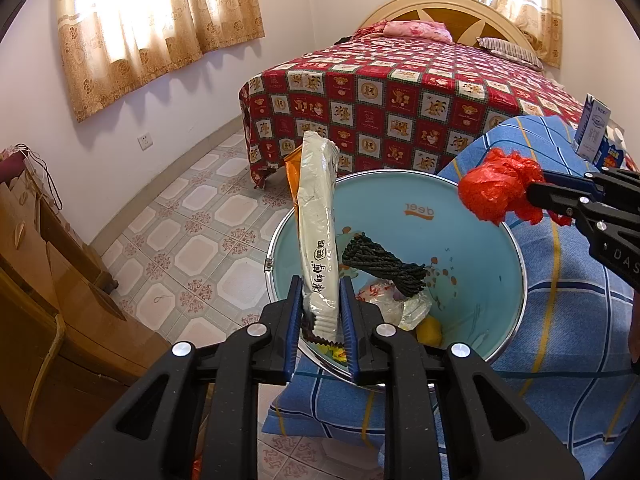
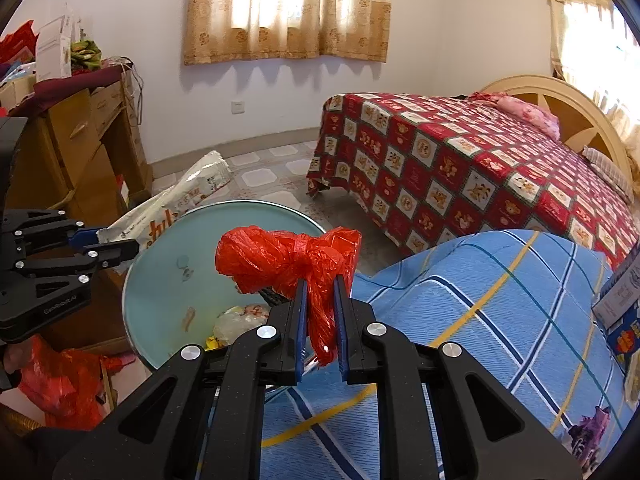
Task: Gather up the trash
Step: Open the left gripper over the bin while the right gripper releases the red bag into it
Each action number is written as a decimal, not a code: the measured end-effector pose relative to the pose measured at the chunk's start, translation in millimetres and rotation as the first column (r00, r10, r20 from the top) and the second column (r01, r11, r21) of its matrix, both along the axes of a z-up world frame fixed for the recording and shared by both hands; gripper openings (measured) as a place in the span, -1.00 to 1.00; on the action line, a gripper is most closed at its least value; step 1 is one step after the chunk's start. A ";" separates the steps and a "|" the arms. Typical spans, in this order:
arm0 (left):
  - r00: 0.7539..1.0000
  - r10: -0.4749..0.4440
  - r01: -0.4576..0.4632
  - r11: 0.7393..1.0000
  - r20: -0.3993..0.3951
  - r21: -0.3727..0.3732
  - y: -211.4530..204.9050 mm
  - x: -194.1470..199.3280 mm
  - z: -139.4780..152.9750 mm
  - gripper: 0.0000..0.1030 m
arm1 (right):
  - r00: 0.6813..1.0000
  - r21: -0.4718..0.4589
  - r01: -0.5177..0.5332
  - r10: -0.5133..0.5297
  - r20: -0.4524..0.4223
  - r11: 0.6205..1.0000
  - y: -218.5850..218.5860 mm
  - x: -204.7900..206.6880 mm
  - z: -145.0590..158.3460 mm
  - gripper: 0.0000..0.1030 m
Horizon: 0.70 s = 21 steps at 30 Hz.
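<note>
Holding two pieces of trash above the bin (image 1: 472,200), both ready to drop.
Left claw (image 1: 320,312) clamps a white wrapper (image 1: 318,216) over the bin's near rim; right claw (image 2: 320,316) grips a red plastic bag (image 2: 280,260) just above the bin. Several items already lie inside; both drops remain.

Colours and patterns, bedroom trash scene

Bin (image 1: 472,216) is seen pale blue with small orange prints; wrapper (image 1: 318,232) silvery white with black print; knotted plastic bag (image 2: 288,260) bright red; rope bundle (image 1: 382,266) black. Bedspread (image 1: 400,96) is checked red and cream with bear motifs; quilt (image 2: 500,300) blue plaid, yellow and white lines. Curtains (image 2: 288,8) tan, floral-printed.
</note>
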State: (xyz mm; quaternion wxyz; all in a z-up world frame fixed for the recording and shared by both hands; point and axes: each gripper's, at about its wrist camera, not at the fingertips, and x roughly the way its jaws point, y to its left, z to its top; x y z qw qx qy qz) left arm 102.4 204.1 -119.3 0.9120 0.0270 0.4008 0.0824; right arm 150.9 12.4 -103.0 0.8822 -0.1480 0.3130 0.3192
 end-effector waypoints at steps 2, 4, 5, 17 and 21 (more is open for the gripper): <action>1.000 0.003 -0.003 1.000 0.002 -0.001 -1.5 0.5 0.1 -0.36 | 1.000 -0.002 -0.026 0.026 -0.006 1.000 2.7 -2.1 -1.4 -0.46; 1.000 0.009 -0.009 1.000 0.007 -0.001 -4.0 0.6 0.5 -0.20 | 0.999 -0.002 -0.036 0.036 0.004 0.999 4.2 -4.8 -2.3 -0.12; 1.000 0.008 -0.008 1.000 0.007 0.003 -5.5 0.9 0.2 -0.19 | 0.999 0.000 -0.041 0.041 -0.004 0.999 5.0 -5.5 -3.5 -0.11; 1.000 0.018 -0.018 1.000 0.009 -0.002 -5.8 0.4 -0.3 0.31 | 1.000 0.009 -0.004 0.004 0.003 1.000 -0.4 -7.9 -4.5 0.26; 1.000 0.008 -0.008 1.000 -0.001 -0.008 -8.1 -0.3 -4.2 0.32 | 0.999 0.002 0.029 -0.029 0.013 1.000 -11.0 -11.8 -3.0 0.26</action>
